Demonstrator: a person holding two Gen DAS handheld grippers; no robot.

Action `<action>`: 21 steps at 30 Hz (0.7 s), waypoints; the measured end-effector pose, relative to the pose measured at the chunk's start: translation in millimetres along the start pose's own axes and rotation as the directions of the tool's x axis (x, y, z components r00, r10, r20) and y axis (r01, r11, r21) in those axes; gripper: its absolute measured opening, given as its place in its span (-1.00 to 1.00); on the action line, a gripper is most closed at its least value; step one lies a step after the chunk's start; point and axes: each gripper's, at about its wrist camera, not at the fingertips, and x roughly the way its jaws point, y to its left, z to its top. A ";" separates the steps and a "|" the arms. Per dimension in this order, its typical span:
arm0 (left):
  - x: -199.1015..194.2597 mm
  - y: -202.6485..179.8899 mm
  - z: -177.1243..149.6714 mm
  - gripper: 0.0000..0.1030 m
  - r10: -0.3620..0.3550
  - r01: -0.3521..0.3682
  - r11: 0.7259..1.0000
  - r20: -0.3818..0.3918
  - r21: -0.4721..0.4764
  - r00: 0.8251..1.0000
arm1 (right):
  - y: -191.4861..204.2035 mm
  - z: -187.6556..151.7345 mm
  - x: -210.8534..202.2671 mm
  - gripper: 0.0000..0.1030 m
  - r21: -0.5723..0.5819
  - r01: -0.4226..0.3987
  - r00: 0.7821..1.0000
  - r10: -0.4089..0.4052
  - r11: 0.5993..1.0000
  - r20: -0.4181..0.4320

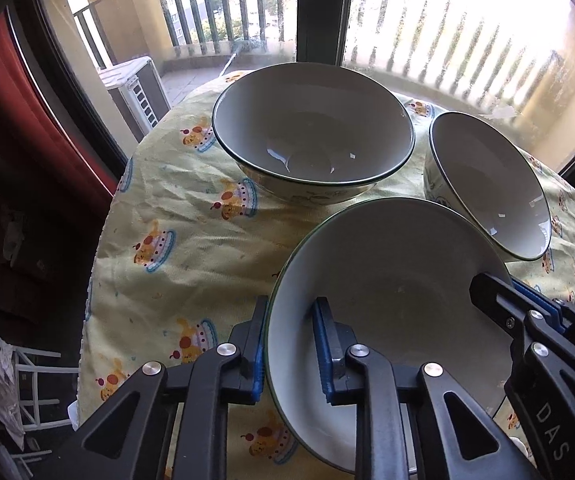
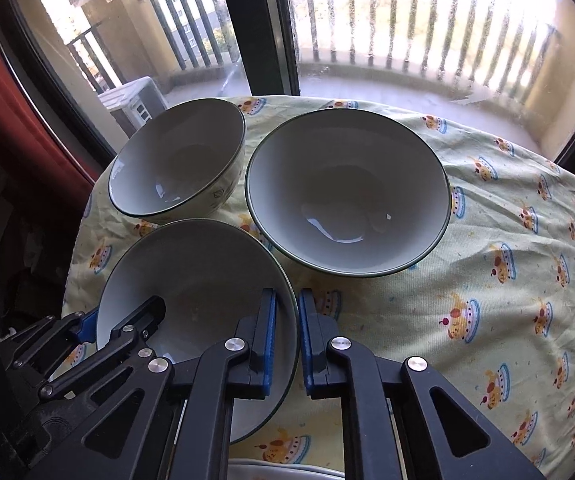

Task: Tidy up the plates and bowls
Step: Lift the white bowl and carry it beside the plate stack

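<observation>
Three empty white ceramic green-rimmed bowls sit on the yellow cartoon-print tablecloth: the nearest tilted bowl is pinched at opposite rims by left gripper and right gripper, beyond them the large bowl and smaller bowl, with only the right wrist view showing a white plate edge beneath.

Three white bowls with dark green rims sit upright and empty, close together. The nearest bowl is the shallowest. A large bowl lies beyond it, and a smaller bowl far right.
</observation>
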 end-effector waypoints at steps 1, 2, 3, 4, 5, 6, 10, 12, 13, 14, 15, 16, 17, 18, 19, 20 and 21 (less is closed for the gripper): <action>-1.0 -0.1 -0.7 -0.63 0.003 -0.003 1.000 -0.001 0.000 1.000 | -0.5 0.5 0.1 -0.74 0.000 -0.002 1.000 0.002 1.000 -0.004; -1.2 -0.6 -0.8 -0.63 0.008 -0.008 1.000 -0.004 0.001 1.000 | -0.8 1.1 0.2 -0.74 -0.003 -0.003 1.000 0.003 1.000 -0.009; -1.8 -1.7 -0.8 -0.63 0.012 -0.012 1.000 -0.009 0.009 1.000 | -1.2 1.7 0.3 -0.74 -0.008 -0.006 1.000 0.006 1.000 -0.013; -2.7 -2.4 -1.0 -0.63 0.012 -0.012 1.000 -0.010 0.014 1.000 | -1.5 2.1 0.0 -0.74 -0.013 -0.008 1.000 0.008 1.000 -0.019; -3.4 -2.3 -1.4 -0.63 0.009 -0.009 1.000 -0.010 0.012 1.000 | -1.3 2.0 -1.0 -0.74 -0.020 -0.006 1.000 0.005 1.000 -0.022; -4.7 -2.4 -2.3 -0.63 0.005 -0.005 1.000 -0.012 0.008 1.000 | -0.9 2.0 -2.6 -0.74 -0.028 -0.001 1.000 0.001 1.000 -0.019; -10.2 -4.4 -3.4 -0.63 -0.002 0.002 1.000 -0.010 0.007 1.000 | -1.2 -0.1 -12.1 -0.74 -0.039 0.010 1.000 -0.011 0.999 -0.011; -16.0 -6.9 -5.4 -0.63 0.000 0.000 1.000 0.000 0.018 1.000 | -2.5 -2.4 -17.7 -0.74 -0.039 0.011 1.000 -0.011 0.999 -0.009; -18.5 -7.8 -6.2 -0.63 -0.002 0.002 1.000 0.004 0.022 1.000 | -3.5 -3.9 -20.9 -0.74 -0.036 0.011 1.000 -0.012 0.999 -0.009; -21.4 -9.5 -7.1 -0.63 -0.005 0.005 1.000 0.008 0.025 1.000 | -4.3 -5.1 -24.3 -0.74 -0.035 0.013 1.000 -0.013 0.999 -0.008; -23.6 -10.6 -7.7 -0.63 -0.011 0.011 1.000 0.011 0.029 1.000 | -5.2 -6.4 -28.3 -0.74 -0.033 0.016 1.000 -0.016 0.999 -0.003; -27.1 -12.6 -8.7 -0.63 -0.017 0.016 0.999 0.014 0.036 1.000 | -6.4 -7.7 -32.6 -0.74 -0.030 0.020 1.000 -0.020 0.999 0.003; -31.0 -14.1 -10.3 -0.63 -0.024 0.023 0.999 0.022 0.045 0.999 | -7.8 -8.7 -37.3 -0.74 -0.026 0.026 1.000 -0.025 0.999 0.010; -35.5 -16.2 -11.5 -0.63 -0.028 0.026 0.998 0.033 0.054 0.999 | -9.4 -9.7 -42.0 -0.74 -0.022 0.032 0.999 -0.031 0.999 0.017; -40.5 -18.2 -12.7 -0.63 -0.032 0.029 0.998 0.044 0.063 0.999 | -11.5 -11.1 -47.3 -0.74 -0.015 0.036 0.999 -0.036 0.999 0.026; -45.7 -20.9 -13.8 -0.63 -0.037 0.033 0.997 0.054 0.070 0.998 | -13.5 -12.8 -52.9 -0.74 -0.010 0.040 0.999 -0.039 0.999 0.036; -50.5 -23.6 -15.2 -0.63 -0.042 0.037 0.996 0.063 0.076 0.997 | -15.2 -14.7 -58.3 -0.74 -0.002 0.044 0.998 -0.043 0.999 0.045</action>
